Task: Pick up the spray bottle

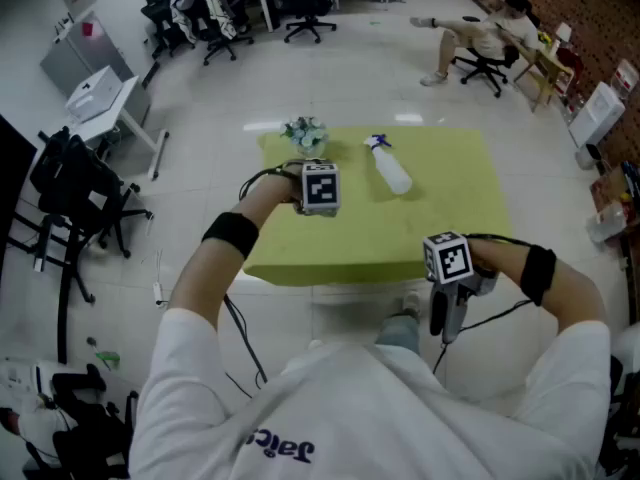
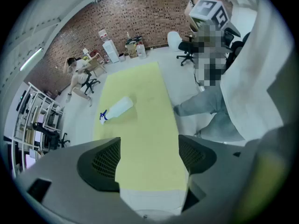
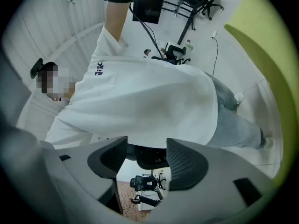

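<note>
Head view: spray bottle [image 1: 388,167] laid sideways, upper centre; left gripper [image 2: 149,146], right gripper [image 3: 146,146] parted, empty. Roll-away risked if nudged.

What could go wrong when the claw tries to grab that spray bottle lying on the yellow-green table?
The spray bottle lies on its side, so it may roll if the open left claw nudges it. From the head view, that claw also looks close to the small greenish bundle and might bump it.
</note>
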The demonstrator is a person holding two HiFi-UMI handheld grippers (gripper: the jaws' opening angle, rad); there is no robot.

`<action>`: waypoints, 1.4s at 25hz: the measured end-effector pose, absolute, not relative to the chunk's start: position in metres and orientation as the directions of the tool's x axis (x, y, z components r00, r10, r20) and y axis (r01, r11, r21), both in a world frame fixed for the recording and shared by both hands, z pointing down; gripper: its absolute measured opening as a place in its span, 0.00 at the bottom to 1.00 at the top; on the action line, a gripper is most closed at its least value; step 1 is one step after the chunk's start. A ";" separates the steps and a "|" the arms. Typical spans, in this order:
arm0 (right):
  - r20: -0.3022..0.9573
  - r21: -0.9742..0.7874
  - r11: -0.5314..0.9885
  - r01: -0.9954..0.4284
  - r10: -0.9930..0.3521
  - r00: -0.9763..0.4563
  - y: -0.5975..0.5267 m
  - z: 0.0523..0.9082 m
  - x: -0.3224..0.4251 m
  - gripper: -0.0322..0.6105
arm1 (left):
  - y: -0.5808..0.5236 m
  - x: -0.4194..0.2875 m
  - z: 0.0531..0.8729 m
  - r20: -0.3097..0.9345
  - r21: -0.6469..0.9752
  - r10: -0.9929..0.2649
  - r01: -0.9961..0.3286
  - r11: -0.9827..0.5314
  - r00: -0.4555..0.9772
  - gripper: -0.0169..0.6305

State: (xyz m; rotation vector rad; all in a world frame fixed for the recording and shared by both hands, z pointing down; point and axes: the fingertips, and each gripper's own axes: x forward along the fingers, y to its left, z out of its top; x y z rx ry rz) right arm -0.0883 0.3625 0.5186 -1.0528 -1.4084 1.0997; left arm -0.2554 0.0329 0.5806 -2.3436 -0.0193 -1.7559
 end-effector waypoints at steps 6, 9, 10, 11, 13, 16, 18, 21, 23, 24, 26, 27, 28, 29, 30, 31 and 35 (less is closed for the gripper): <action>0.202 -0.976 0.202 0.077 0.979 -0.010 0.282 0.526 0.005 0.47 | -0.046 -0.203 0.586 0.953 -0.173 -0.158 0.035 -0.984 0.257 0.62; 0.244 -0.969 0.241 0.060 0.968 0.052 0.225 0.519 0.061 0.47 | -0.087 -0.192 0.583 0.968 -0.182 -0.189 -0.060 -0.982 0.164 0.62; 0.257 -0.966 0.254 0.058 0.965 0.055 0.205 0.514 0.075 0.47 | -0.101 -0.192 0.581 0.972 -0.193 -0.205 -0.100 -0.976 0.119 0.62; 0.264 -0.964 0.261 0.060 0.963 0.058 0.188 0.508 0.088 0.47 | -0.112 -0.187 0.577 0.971 -0.202 -0.215 -0.129 -0.971 0.101 0.62; 0.277 -0.959 0.271 0.079 0.957 0.084 0.162 0.495 0.116 0.47 | -0.128 -0.159 0.571 0.964 -0.196 -0.219 -0.154 -0.968 0.150 0.62; 0.281 -0.958 0.269 0.102 0.951 0.130 0.130 0.480 0.156 0.47 | -0.146 -0.128 0.561 0.950 -0.187 -0.228 -0.201 -0.962 0.211 0.62; 0.280 -0.958 0.267 0.102 0.949 0.146 0.110 0.478 0.175 0.47 | -0.154 -0.114 0.557 0.943 -0.177 -0.230 -0.223 -0.959 0.241 0.62; 0.295 -0.954 0.279 0.112 0.942 0.158 0.085 0.483 0.191 0.47 | -0.160 -0.105 0.562 0.947 -0.148 -0.203 -0.224 -0.963 0.249 0.62; 0.294 -0.953 0.278 0.117 0.945 0.147 0.074 0.485 0.192 0.47 | -0.163 -0.106 0.569 0.954 -0.126 -0.181 -0.230 -0.965 0.241 0.62; 0.296 -0.952 0.281 0.118 0.945 0.136 0.067 0.488 0.191 0.47 | -0.165 -0.110 0.572 0.957 -0.118 -0.175 -0.239 -0.964 0.231 0.62; 0.314 -0.946 0.301 0.118 0.942 0.119 0.053 0.494 0.186 0.47 | -0.170 -0.129 0.577 0.971 -0.110 -0.162 -0.269 -0.957 0.178 0.62; 0.328 -0.942 0.316 0.116 0.937 0.117 0.045 0.498 0.185 0.47 | -0.171 -0.135 0.580 0.975 -0.101 -0.150 -0.279 -0.955 0.162 0.62; 0.339 -0.938 0.327 0.112 0.933 0.117 0.038 0.501 0.185 0.47 | -0.173 -0.134 0.584 0.974 -0.085 -0.138 -0.275 -0.958 0.181 0.62; 0.345 -0.936 0.334 0.108 0.931 0.115 0.031 0.503 0.186 0.47 | -0.175 -0.132 0.588 0.972 -0.072 -0.129 -0.272 -0.960 0.198 0.62; 0.349 -0.935 0.339 0.103 0.931 0.108 0.025 0.504 0.187 0.47 | -0.178 -0.136 0.591 0.975 -0.070 -0.126 -0.284 -0.956 0.183 0.62; 0.355 -0.933 0.346 0.100 0.930 0.099 0.018 0.505 0.188 0.47 | -0.182 -0.142 0.594 0.978 -0.076 -0.129 -0.301 -0.951 0.162 0.62; 0.384 -0.921 0.377 0.095 0.920 0.073 -0.007 0.510 0.189 0.47 | -0.196 -0.127 0.603 0.960 -0.061 -0.139 -0.300 -0.952 0.244 0.62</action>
